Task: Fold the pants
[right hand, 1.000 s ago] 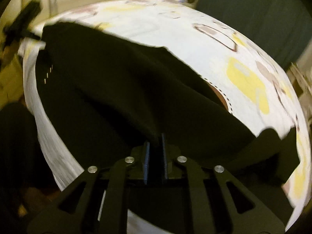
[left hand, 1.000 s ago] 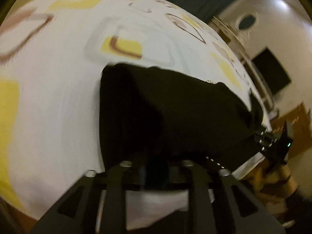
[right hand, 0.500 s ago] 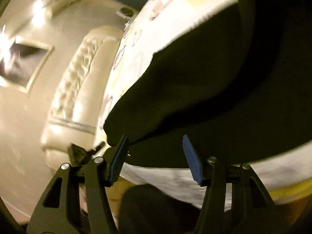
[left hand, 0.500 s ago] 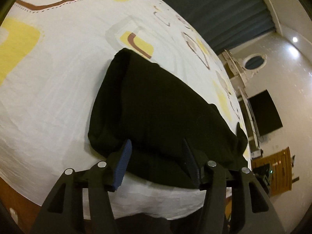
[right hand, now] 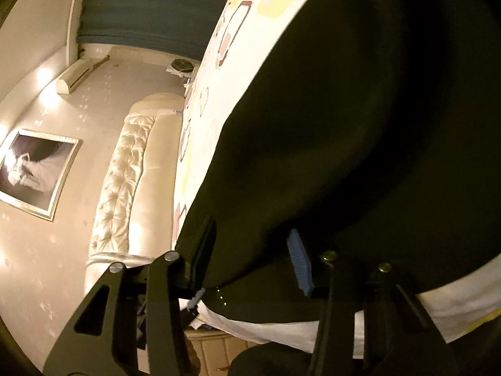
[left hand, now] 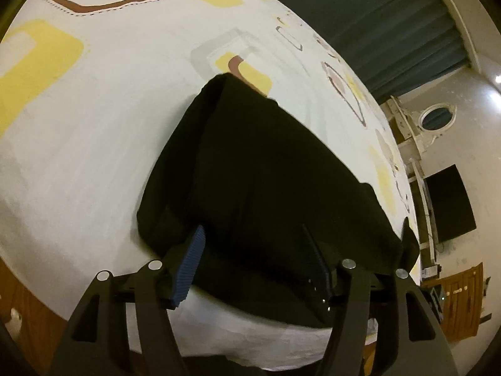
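The black pants (left hand: 266, 172) lie folded in a thick bundle near the front edge of the bed's white patterned sheet (left hand: 94, 125). My left gripper (left hand: 252, 232) hovers at the bundle's near edge. Its jaws are opening, and the blue pads (left hand: 191, 257) stand apart on either side of the cloth without pressing it. In the right wrist view the scene is rolled sideways. The pants (right hand: 344, 125) fill the right half. My right gripper (right hand: 252, 228) straddles their end fold, jaws closing, with cloth between the pads but not visibly pinched.
The sheet (right hand: 213, 109) runs back to a tufted cream headboard (right hand: 125, 172). A framed picture (right hand: 31, 172) and an air conditioner (right hand: 75, 75) hang on that wall. A dark curtain (left hand: 375, 25), a wall screen (left hand: 451, 200) and a wooden cabinet (left hand: 460, 300) lie beyond the bed.
A second ago both grippers were shut on the raised pants. Both have let go and the pants now lie flat. The right gripper has rolled onto its side and sunk.
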Demonstrator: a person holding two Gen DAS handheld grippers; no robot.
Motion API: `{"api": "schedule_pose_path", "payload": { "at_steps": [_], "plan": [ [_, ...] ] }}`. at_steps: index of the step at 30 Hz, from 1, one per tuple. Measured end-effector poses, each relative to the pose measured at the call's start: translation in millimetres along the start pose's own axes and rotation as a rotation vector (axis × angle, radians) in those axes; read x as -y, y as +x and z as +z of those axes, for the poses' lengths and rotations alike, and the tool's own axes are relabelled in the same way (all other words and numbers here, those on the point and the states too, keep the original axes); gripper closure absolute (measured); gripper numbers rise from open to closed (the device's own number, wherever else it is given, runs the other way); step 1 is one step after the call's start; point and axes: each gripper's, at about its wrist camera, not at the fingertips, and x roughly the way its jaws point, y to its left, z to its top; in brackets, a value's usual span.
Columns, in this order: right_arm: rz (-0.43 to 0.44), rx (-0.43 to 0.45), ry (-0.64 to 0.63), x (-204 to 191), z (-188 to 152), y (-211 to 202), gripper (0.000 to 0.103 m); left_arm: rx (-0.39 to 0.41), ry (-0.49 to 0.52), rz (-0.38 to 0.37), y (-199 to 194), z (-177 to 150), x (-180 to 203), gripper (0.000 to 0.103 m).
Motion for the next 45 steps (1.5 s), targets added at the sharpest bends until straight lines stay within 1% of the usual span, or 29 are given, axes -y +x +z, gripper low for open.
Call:
{"api": "schedule_pose_path", "payload": {
  "at_steps": [2, 4, 6, 8, 9, 10, 12, 14, 17, 18, 19, 21, 22, 23, 24, 25, 26, 28, 31, 33, 37, 39, 42, 45],
  "plan": [
    [0.009, -0.001, 0.005, -0.8, -0.9, 2.1, 0.059, 0.013, -0.005, 0.002, -5.9, -3.2, -1.0, 0.041],
    [0.010, -0.003, 0.005, -1.9, 2.7, 4.8, 0.058, 0.015, -0.063, -0.028, -11.6, -1.8, -8.5, 0.041],
    [0.007, -0.004, -0.001, -0.4, 5.6, 2.5, 0.058, -0.012, -0.163, -0.087, -11.9, 2.2, -22.2, 0.038],
    [0.001, -0.002, -0.021, -1.5, 3.7, 2.9, 0.058, -0.031, -0.270, -0.134, -9.9, 2.8, -34.3, 0.038],
    [-0.002, -0.002, -0.029, -0.3, 5.3, 1.1, 0.058, -0.030, -0.311, -0.144, -9.0, 3.4, -37.7, 0.038],
    [-0.006, -0.001, -0.040, -0.8, 3.7, 2.5, 0.058, -0.030, -0.322, -0.143, -7.6, 4.1, -37.0, 0.038],
    [-0.011, 0.006, -0.051, -5.2, 2.4, 2.9, 0.058, -0.032, -0.310, -0.115, -2.0, 4.9, -29.3, 0.038],
    [-0.010, 0.007, -0.056, -7.8, 3.7, 4.0, 0.058, -0.009, -0.283, -0.058, 2.7, 4.6, -20.7, 0.038],
    [0.000, 0.012, -0.052, -6.4, 4.2, 2.7, 0.058, 0.024, -0.296, -0.036, 6.2, 8.3, -16.1, 0.038],
    [0.003, 0.013, -0.046, -5.4, 3.3, 1.9, 0.058, 0.039, -0.315, -0.041, 6.3, 11.3, -16.6, 0.041],
    [0.003, 0.016, -0.041, -4.6, 4.2, 2.3, 0.058, 0.048, -0.328, -0.043, 6.0, 12.9, -17.3, 0.045],
    [-0.002, 0.022, -0.037, -3.5, 5.5, 3.0, 0.059, 0.042, -0.342, -0.016, 8.7, 16.8, -20.8, 0.068],
    [-0.012, 0.019, -0.040, -3.6, 5.9, 4.4, 0.063, 0.033, -0.353, -0.004, 10.4, 17.3, -24.1, 0.074],
    [-0.019, 0.014, -0.045, -2.2, 6.5, 4.5, 0.071, 0.031, -0.362, 0.000, 10.5, 17.2, -27.0, 0.085],
    [-0.022, 0.000, -0.048, -1.2, 6.8, 7.0, 0.090, 0.026, -0.366, -0.004, 9.9, 16.7, -29.9, 0.086],
    [-0.021, -0.005, -0.046, 2.5, 6.7, 4.3, 0.097, 0.027, -0.357, -0.010, 7.3, 16.2, -30.8, 0.088],
    [-0.020, -0.002, -0.048, 2.5, 5.5, 0.9, 0.097, 0.031, -0.350, -0.011, 3.8, 15.5, -30.7, 0.090],
    [-0.019, 0.002, -0.084, -4.6, -0.5, -7.3, 0.097, 0.051, -0.316, -0.001, -9.3, 13.9, -26.7, 0.092],
    [-0.012, -0.007, -0.119, -11.5, -13.7, -21.6, 0.097, 0.078, -0.258, 0.061, -24.9, 8.8, -23.0, 0.094],
    [-0.019, -0.025, -0.123, -8.3, -22.2, -27.7, 0.097, 0.072, -0.248, 0.089, -28.4, 2.8, -28.7, 0.094],
    [-0.071, -0.065, -0.108, 14.2, -34.0, -23.3, 0.097, 0.052, -0.263, 0.091, -17.3, -0.4, -44.7, 0.094],
    [-0.057, -0.065, -0.076, 25.0, -36.6, -22.1, 0.098, 0.056, -0.246, 0.101, -15.8, 0.5, -42.8, 0.094],
    [-0.059, -0.063, -0.086, 24.3, -36.8, -24.1, 0.098, 0.055, -0.205, 0.121, -17.7, 0.3, -37.1, 0.094],
    [-0.059, -0.081, -0.079, 22.2, -34.9, -23.3, 0.097, 0.049, -0.188, 0.119, -17.0, 0.9, -36.6, 0.094]
  ]
}}
